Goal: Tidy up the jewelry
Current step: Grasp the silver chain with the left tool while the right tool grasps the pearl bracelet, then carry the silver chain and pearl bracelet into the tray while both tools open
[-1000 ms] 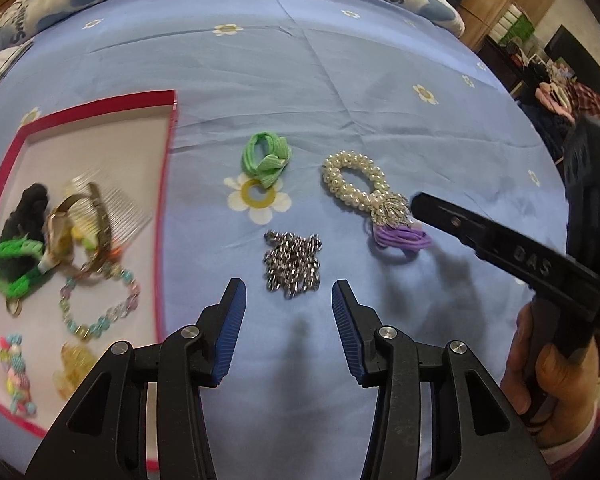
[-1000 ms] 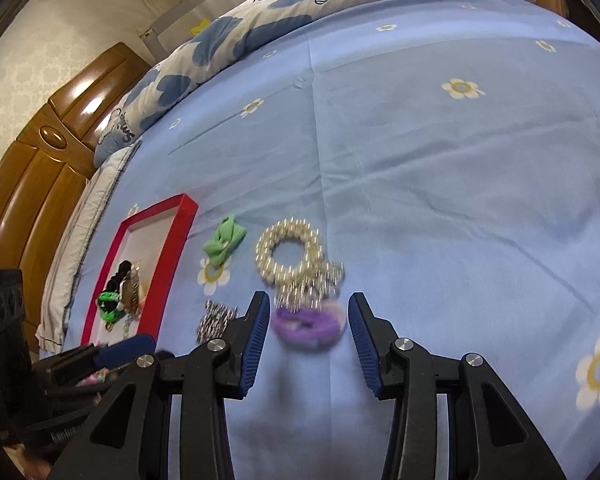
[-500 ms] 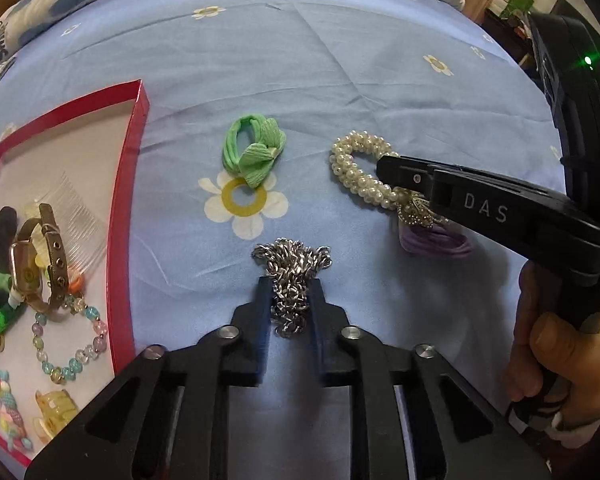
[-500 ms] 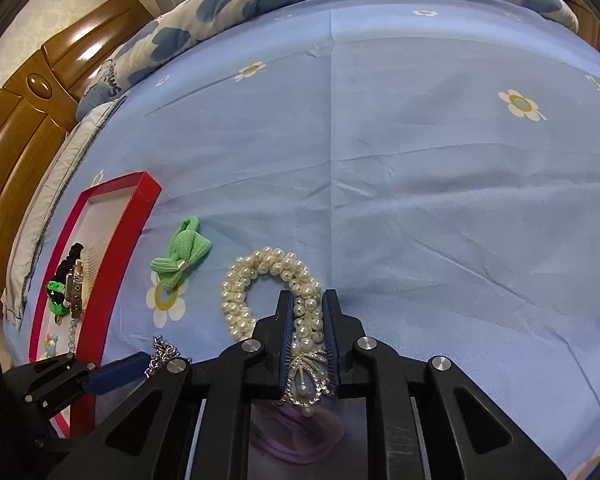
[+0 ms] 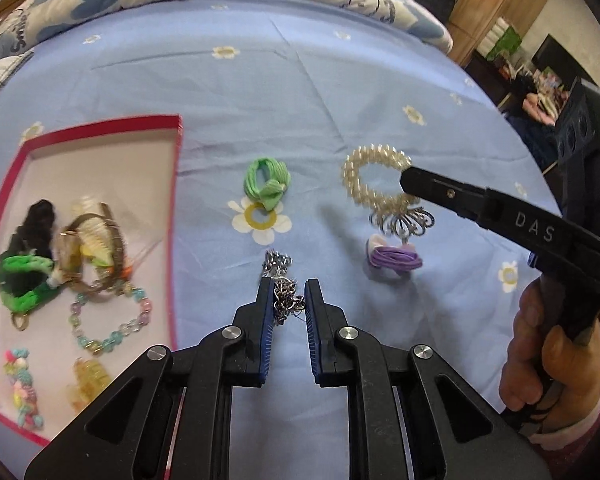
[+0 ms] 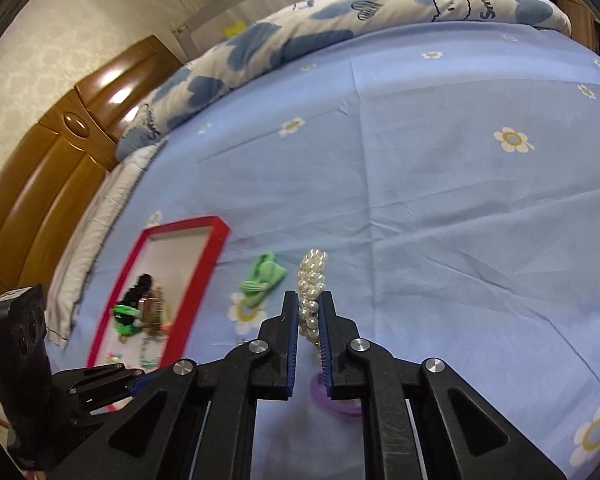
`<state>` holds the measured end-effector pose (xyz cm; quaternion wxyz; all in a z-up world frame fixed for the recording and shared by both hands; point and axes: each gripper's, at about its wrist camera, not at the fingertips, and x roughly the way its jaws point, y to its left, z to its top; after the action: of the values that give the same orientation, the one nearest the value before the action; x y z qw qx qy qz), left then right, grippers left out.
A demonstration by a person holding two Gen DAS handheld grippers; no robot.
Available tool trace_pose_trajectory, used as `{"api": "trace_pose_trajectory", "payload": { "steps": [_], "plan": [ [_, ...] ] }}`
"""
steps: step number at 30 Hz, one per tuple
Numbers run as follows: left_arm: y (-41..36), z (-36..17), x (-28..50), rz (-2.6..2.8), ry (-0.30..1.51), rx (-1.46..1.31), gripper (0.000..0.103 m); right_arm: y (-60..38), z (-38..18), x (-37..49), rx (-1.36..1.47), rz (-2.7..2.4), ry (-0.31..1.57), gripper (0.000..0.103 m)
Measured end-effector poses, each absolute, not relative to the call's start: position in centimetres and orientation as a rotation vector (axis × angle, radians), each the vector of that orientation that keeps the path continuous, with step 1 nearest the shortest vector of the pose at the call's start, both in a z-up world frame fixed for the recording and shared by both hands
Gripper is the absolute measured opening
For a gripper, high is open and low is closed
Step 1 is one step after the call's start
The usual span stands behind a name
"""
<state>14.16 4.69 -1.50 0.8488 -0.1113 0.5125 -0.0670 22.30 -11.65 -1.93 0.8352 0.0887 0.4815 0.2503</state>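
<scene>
My left gripper (image 5: 287, 286) is shut on a silver chain (image 5: 281, 280) and holds it just above the blue bedsheet. My right gripper (image 6: 309, 300) is shut on a pearl bracelet (image 6: 311, 290) and holds it lifted; it also shows in the left wrist view (image 5: 370, 180), with a silver butterfly charm (image 5: 402, 222) hanging from it. A green hair tie (image 5: 267, 182) and a purple hair tie (image 5: 394, 258) lie on the sheet. A red-rimmed tray (image 5: 176, 208) at the left holds several pieces of jewelry.
A folded blue-and-white quilt (image 6: 340, 12) lies along the far side of the bed. A wooden headboard (image 6: 40, 184) stands at the left. The person's hand (image 5: 552, 356) holds the right gripper at the right of the left wrist view.
Both grippers have closed, the left on the chain and the right on the pearl bracelet, and both have risen. The bracelet now hangs clear of the purple hair tie.
</scene>
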Motion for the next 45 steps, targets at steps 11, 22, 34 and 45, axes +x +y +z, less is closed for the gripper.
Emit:
{"api": "trace_pose_trajectory", "payload": {
  "steps": [11, 22, 34, 45],
  "plan": [
    [7.4, 2.5, 10.6, -0.108, 0.980, -0.288, 0.013, -9.7, 0.7, 18.9, 0.218, 0.610, 0.990, 0.009],
    [11.0, 6.9, 7.4, -0.063, 0.866, -0.343, 0.013, -6.2, 2.0, 16.2, 0.195, 0.706, 0.987, 0.009],
    [16.2, 8.4, 5.5, 0.042, 0.811, -0.388, 0.013, -0.6, 2.7, 13.7, 0.158, 0.839, 0.995, 0.009],
    [19.5, 5.6, 5.4, 0.121, 0.854, -0.423, 0.013, 4.3, 1.0, 13.0, 0.138, 0.904, 1.036, 0.009]
  ]
}}
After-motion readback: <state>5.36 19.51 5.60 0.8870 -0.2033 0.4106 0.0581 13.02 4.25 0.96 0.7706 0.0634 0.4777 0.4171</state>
